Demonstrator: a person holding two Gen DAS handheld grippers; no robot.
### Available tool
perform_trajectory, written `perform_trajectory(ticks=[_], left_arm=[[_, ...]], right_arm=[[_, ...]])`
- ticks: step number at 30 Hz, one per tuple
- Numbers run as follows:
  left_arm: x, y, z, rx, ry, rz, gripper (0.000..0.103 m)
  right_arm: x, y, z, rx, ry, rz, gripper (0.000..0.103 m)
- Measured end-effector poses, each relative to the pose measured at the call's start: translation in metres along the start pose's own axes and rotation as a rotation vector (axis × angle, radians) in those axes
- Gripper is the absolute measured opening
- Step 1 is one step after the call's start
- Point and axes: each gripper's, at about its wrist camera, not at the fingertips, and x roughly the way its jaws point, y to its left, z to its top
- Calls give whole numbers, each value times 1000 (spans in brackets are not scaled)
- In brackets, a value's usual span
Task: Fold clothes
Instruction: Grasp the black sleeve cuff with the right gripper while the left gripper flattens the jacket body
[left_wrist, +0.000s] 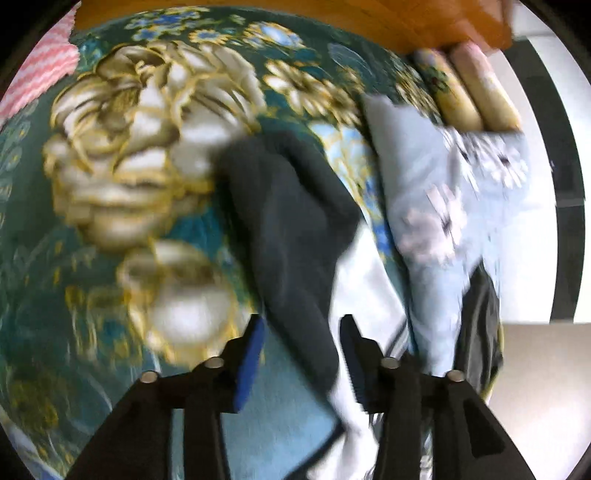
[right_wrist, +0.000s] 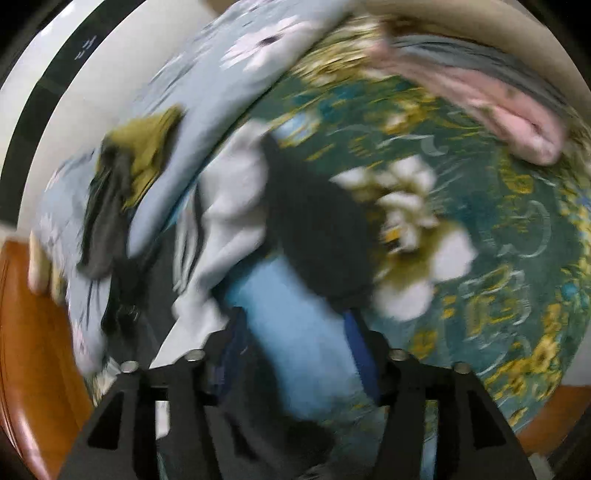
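Dark garment on floral blanket, pillow beside (blurred), pink cloth

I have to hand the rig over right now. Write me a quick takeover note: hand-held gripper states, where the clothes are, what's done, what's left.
Left hand-held gripper: jaws apart, no cloth pinched between the pads.
Right hand-held gripper: jaws apart too, over the light blue cloth, not clamped on it.
Clothes: dark garment lies on the green floral bedspread with a white garment beside it. More unfolded items, olive and black, sit on the pale blue floral quilt. A pink piece lies at the far edge.
Done: hard to judge, both views are blurred; the dark garment looks partly laid out.
Left: finish folding it, then the pile.
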Motion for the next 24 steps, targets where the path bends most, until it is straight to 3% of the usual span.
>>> perform_trajectory(ticks=[5, 7, 9, 11, 12, 13, 16, 21, 24], left_arm=[[24, -38, -63, 106, 134, -16, 53], [36, -61, -85, 168, 184, -24, 53], [45, -85, -103, 231, 225, -26, 53], [51, -104, -117, 280, 255, -27, 53], [52, -110, -123, 293, 260, -28, 53], [52, -116, -128, 305, 266, -28, 53], [51, -131, -139, 339, 264, -16, 53], [48, -138, -140, 371, 237, 55, 53], [47, -142, -137, 366, 229, 73, 53]], right_arm=[[12, 2, 13, -98, 67, 28, 59], [22, 14, 16, -179, 105, 17, 68], [35, 24, 17, -261, 117, -45, 68], [46, 22, 19, -260, 140, -89, 67], [51, 21, 20, -256, 152, -109, 51], [51, 15, 23, -237, 154, -95, 28], [45, -1, 33, -195, 147, -53, 21], [4, -15, 98, -240, 14, -140, 19], [1, -21, 144, -243, -13, -194, 19]])
